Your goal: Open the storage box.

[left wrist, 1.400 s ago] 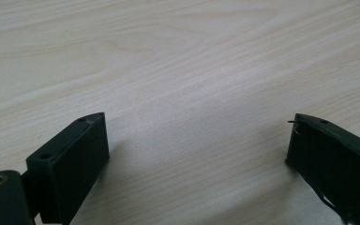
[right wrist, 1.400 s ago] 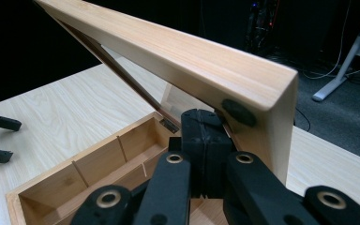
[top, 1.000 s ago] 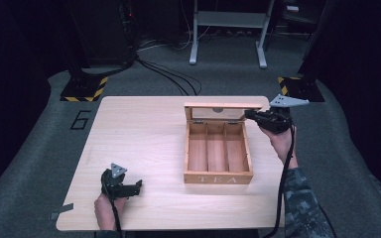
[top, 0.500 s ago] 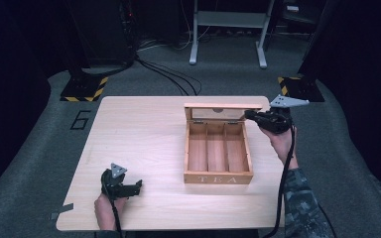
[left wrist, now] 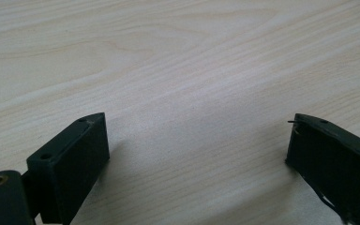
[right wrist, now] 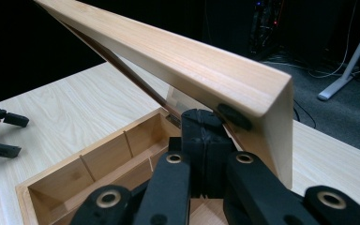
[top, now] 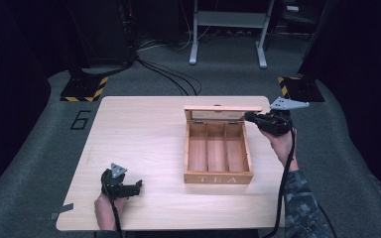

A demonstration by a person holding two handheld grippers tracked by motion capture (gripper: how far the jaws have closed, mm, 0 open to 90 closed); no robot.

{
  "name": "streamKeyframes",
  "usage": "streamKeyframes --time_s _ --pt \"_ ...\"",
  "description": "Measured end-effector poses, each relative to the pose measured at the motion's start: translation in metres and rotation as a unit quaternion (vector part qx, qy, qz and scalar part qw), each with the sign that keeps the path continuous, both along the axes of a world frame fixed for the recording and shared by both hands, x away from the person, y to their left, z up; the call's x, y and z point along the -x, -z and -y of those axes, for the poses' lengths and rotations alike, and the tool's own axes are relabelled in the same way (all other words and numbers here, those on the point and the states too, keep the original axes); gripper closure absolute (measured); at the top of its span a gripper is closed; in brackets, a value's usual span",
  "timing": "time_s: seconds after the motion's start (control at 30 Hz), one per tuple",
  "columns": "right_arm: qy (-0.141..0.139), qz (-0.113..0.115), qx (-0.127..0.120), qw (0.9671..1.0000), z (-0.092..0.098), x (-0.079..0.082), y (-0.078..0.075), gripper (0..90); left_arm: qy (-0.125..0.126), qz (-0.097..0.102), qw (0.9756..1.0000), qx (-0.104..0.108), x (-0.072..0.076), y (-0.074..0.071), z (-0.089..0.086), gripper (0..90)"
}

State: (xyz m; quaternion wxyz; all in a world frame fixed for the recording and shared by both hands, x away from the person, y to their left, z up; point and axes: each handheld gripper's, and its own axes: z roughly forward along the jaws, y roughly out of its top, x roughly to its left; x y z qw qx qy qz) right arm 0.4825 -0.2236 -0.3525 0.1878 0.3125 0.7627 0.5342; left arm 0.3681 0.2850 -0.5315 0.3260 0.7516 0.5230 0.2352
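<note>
Standing near upright on its hinges, the lid (top: 223,110) of the tea box (top: 218,177) looks close to fully raised, so the opening work seems mostly done. The box sits on the right half of the table (top: 139,134), its lettered front wall toward the person and its hinged back edge away. The three compartments inside appear empty as far as the high view shows. The right gripper (top: 250,117) is at the box's far right corner, beside the lid's right end. In the right gripper view its jaws are pressed together, with the tips tucked under the lid's edge (right wrist: 206,70); they seem to prop or push the lid rather than pinch it, though I cannot tell whether anything thin is caught between the pads. The left gripper (top: 138,186) rests on the table well apart from the box, off its near left side. Its jaws stand wide with only bare tabletop between them, as the left gripper view (left wrist: 197,150) shows. What is left, by my reading, is either to tip the lid a little further back until it stays open unaided, or to lower it shut again. The pictures do not say which. Either way the left gripper has no part in it yet, and nothing lies nearby to put in the box.
</note>
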Motion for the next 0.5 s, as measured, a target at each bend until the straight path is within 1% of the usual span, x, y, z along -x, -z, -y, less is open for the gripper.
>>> streamKeyframes --time_s 0.5 --pt "-0.001 0.001 0.0 1.0 0.0002 0.0011 0.001 89.9 0.0 0.0 1.0 0.0 0.0 0.0 0.0 5.7"
